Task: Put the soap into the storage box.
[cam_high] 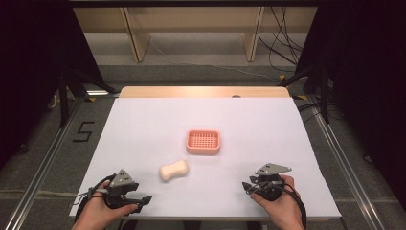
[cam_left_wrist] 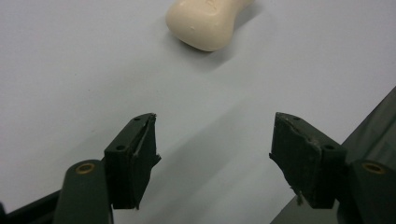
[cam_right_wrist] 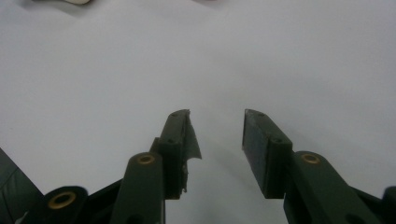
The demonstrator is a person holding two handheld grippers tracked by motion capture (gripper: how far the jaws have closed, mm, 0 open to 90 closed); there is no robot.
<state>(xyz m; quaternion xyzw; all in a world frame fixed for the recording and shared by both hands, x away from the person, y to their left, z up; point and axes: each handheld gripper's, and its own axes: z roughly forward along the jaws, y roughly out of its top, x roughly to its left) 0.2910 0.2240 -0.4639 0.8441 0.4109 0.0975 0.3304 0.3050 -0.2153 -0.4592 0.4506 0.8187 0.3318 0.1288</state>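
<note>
Both tongs rest near the counter's (cam_high: 143, 120) front edge, each in one of the person's hands. Left tongs (cam_high: 141, 201) gape wide and empty, aimed at the cream soap bar (cam_high: 174, 170) lying just ahead on the white surface. Right tongs (cam_high: 247, 186) stand partly open, also empty. Nothing is grasped yet; judging by the layout, the soap probably goes into the pink slotted dish (cam_high: 203, 142) beyond it.

A white table (cam_high: 143, 124) carries a cream soap (cam_high: 174, 170), lying ahead of the left gripper's fingers (cam_high: 143, 199), and a pink tray (cam_high: 203, 142) beyond it.
</note>
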